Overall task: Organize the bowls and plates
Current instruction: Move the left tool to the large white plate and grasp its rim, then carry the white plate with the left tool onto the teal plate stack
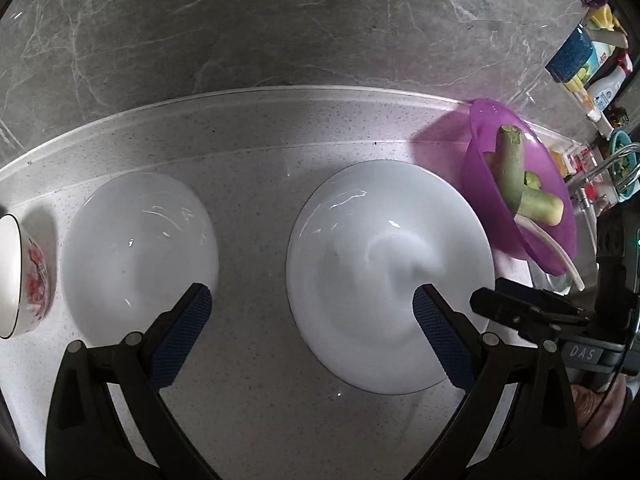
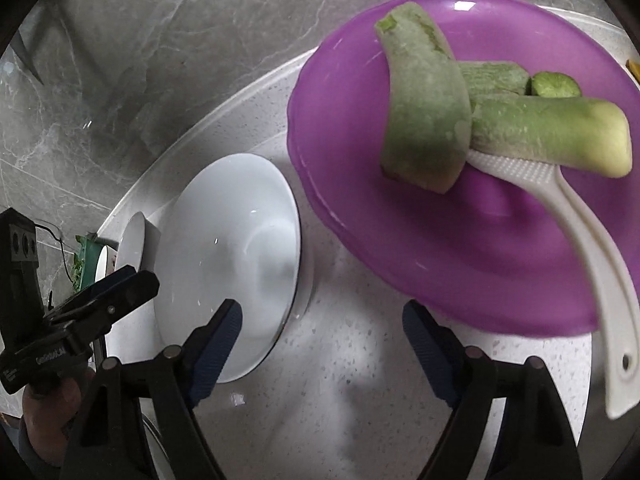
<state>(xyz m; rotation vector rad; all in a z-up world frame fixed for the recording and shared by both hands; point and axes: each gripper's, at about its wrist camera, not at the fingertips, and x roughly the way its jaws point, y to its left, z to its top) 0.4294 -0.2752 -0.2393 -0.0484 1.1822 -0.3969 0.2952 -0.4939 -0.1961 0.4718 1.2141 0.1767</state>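
Note:
Two white plates lie on the speckled counter in the left wrist view, one at the left (image 1: 140, 248) and one at the right (image 1: 388, 276). A flowered bowl (image 1: 24, 276) stands at the far left edge. My left gripper (image 1: 312, 320) is open and empty, low over the counter between the two plates. My right gripper (image 2: 322, 336) is open and empty, between the right white plate (image 2: 228, 260) and a purple bowl (image 2: 460, 240). The right gripper also shows in the left wrist view (image 1: 520, 312).
The purple bowl (image 1: 516, 184) holds green vegetable pieces (image 2: 428, 112) and a white plastic scoop (image 2: 600, 264). A grey marble wall (image 1: 280, 24) backs the counter. Bottles and cleaning items (image 1: 588, 64) stand at the far right by a faucet (image 1: 612, 164).

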